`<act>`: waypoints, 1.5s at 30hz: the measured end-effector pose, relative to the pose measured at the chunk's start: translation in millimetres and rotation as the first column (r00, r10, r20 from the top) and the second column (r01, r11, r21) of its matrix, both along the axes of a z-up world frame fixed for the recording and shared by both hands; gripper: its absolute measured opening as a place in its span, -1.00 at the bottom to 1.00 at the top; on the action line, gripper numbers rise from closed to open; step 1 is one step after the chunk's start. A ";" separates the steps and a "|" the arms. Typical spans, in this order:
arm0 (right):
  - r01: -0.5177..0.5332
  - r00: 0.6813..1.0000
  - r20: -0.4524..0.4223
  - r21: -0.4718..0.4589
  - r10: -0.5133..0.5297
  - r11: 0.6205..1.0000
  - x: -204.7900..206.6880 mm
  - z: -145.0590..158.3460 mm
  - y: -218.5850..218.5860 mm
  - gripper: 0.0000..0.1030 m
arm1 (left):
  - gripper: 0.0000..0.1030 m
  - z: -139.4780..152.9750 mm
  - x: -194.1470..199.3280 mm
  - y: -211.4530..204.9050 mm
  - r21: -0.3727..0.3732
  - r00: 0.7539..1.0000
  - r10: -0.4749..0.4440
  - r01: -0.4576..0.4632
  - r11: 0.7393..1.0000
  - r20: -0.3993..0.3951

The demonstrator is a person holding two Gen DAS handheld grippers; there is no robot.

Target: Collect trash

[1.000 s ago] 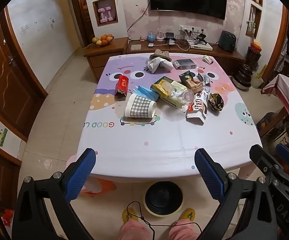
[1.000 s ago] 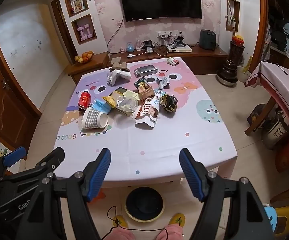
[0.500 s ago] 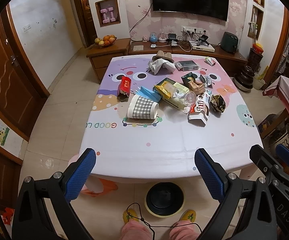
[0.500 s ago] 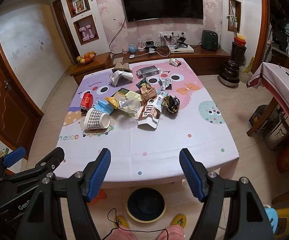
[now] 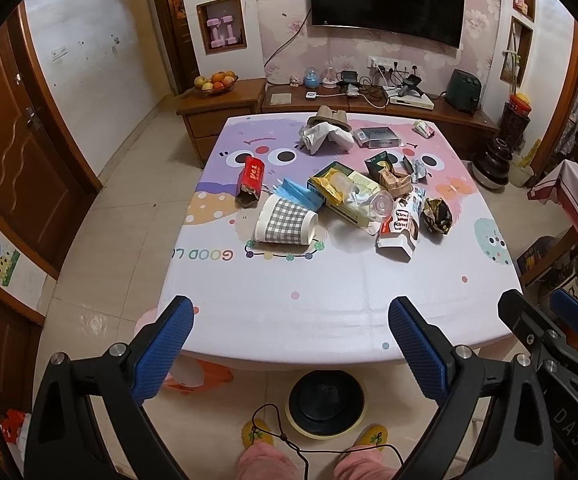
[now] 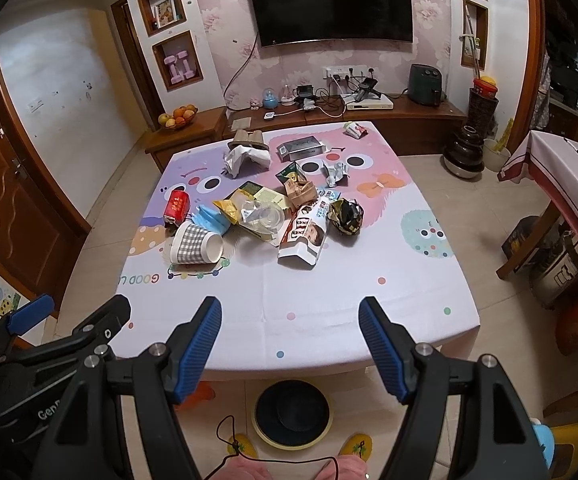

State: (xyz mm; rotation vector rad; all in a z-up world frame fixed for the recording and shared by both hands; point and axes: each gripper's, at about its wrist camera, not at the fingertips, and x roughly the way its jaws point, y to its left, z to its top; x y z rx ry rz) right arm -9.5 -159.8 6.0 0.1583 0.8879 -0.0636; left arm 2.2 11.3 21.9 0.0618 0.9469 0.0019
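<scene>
Trash lies piled mid-table on a cartoon-print cloth [image 5: 329,304]: a checked paper cup [image 5: 287,225] on its side, a red pack [image 5: 252,178], a blue wrapper [image 5: 301,196], a yellow-green box [image 5: 345,192], a Kinder carton [image 5: 401,228], a crumpled dark foil [image 5: 436,215], white crumpled paper [image 5: 323,138]. The same cup [image 6: 198,245] and carton [image 6: 304,235] show in the right wrist view. My left gripper [image 5: 289,312] and right gripper [image 6: 289,312] hang open above the table's near edge, nothing between the blue pads, well short of the pile.
A black round bin [image 5: 325,404] with a yellow rim stands on the floor under the near edge, by the person's yellow slippers. A TV cabinet [image 5: 369,104] with cables runs along the far wall. A second covered table [image 6: 569,176] stands at right.
The left wrist view has shifted slightly, so the table sits a little lower in frame; the right view is almost unchanged. Both grippers stay open and the trash has not moved.
</scene>
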 end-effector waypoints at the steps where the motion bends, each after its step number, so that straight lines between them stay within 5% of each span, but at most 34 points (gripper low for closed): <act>1: -0.002 1.000 0.000 -0.001 0.002 1.000 4.7 5.5 3.5 0.39 | 0.89 1.1 1.0 -0.2 0.000 1.000 0.003 -0.003 1.000 0.001; 30: -0.151 0.988 0.029 -0.007 0.151 0.989 42.8 7.2 -9.5 0.39 | 0.89 -4.0 15.9 -13.2 -0.005 0.988 0.151 -0.151 0.989 0.028; 38: -0.206 0.978 0.033 0.011 0.206 0.978 70.4 11.6 -17.1 0.39 | 0.88 -4.1 31.4 -5.8 -0.087 0.984 0.176 -0.176 0.981 -0.013; 45: -0.250 0.968 0.031 -0.004 0.250 0.968 94.9 8.8 -9.4 0.39 | 0.88 -8.7 48.1 3.6 -0.030 0.982 0.188 -0.188 0.982 -0.002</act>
